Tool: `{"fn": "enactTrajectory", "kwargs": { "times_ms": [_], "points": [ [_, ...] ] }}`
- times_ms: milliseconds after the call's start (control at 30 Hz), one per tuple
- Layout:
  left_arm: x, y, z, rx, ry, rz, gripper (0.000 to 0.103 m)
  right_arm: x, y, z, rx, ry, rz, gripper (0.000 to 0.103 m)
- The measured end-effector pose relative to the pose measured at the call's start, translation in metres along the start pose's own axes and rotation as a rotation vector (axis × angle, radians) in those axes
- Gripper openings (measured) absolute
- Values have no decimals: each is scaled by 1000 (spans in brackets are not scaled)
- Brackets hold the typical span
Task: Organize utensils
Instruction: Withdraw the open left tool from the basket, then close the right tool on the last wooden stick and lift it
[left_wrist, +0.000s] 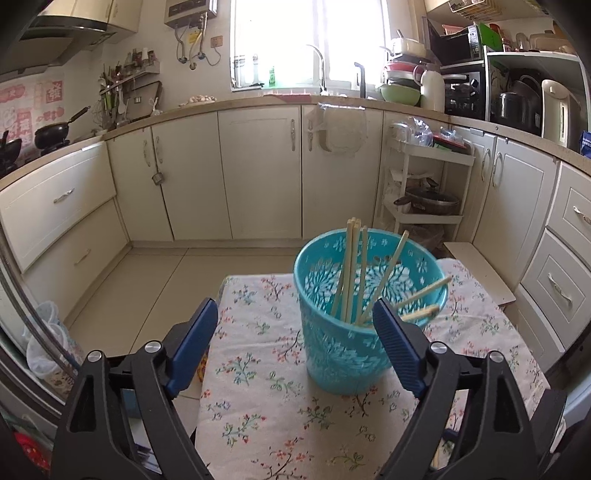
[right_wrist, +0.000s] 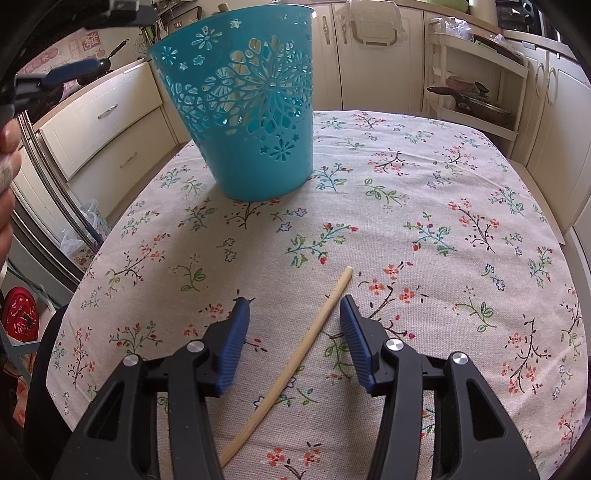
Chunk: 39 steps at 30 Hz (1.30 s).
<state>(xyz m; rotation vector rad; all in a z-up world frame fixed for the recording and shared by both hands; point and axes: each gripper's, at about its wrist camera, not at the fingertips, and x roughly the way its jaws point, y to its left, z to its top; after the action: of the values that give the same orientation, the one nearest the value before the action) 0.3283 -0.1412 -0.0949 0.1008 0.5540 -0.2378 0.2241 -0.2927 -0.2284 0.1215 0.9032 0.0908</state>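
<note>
Wooden chopstick (right_wrist: 291, 365) lies flat on the floral tablecloth (right_wrist: 424, 206), right between my right gripper (right_wrist: 293, 308)'s spread fingers, untouched. Left gripper (left_wrist: 295, 312) gapes empty beside the teal basket (left_wrist: 347, 354) of chopsticks (left_wrist: 354, 273).

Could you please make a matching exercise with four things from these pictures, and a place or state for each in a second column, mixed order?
Things
1. teal basket
2. loose chopstick
3. bundle of chopsticks
4. left tool

Places or states
A. lying flat on the floral tablecloth, between the open fingers of the right tool
B. standing inside the basket
C. open, holding nothing, close to the basket
D. upright on the tablecloth

Pairs: 1-D, 2-A, 3-B, 4-C
</note>
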Motion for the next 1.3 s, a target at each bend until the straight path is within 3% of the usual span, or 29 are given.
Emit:
{"fn": "enactTrajectory", "kwargs": {
  "times_ms": [300,400,567,667,733,800,933,1133,1233,1300],
  "points": [
    [7,15,-34,-9,81,18,85,0,1,-1,-1,0,-40,52],
    [25,17,-52,12,146,25,86,-2,1,-3,9,2,-107,52],
    [55,20,-88,9,270,14,86,-11,6,-17,11,-7,-148,51],
    [65,20,-103,0,301,7,86,-13,13,-20,-40,-5,-138,35],
    [70,21,-110,-5,315,4,86,-12,17,-17,-95,10,-137,18],
    [73,22,-115,-7,326,2,86,-11,17,-14,-137,24,-125,12],
    [73,23,-116,-19,328,-4,86,-12,3,-10,-138,72,-80,11],
    [80,20,-113,-20,331,-9,86,-5,-25,1,27,88,-105,12],
    [83,16,-114,-2,346,-4,86,-3,-13,1,-26,90,-127,8],
    [84,15,-116,1,353,-8,86,-4,-3,1,-103,117,-87,7]
  ]
}}
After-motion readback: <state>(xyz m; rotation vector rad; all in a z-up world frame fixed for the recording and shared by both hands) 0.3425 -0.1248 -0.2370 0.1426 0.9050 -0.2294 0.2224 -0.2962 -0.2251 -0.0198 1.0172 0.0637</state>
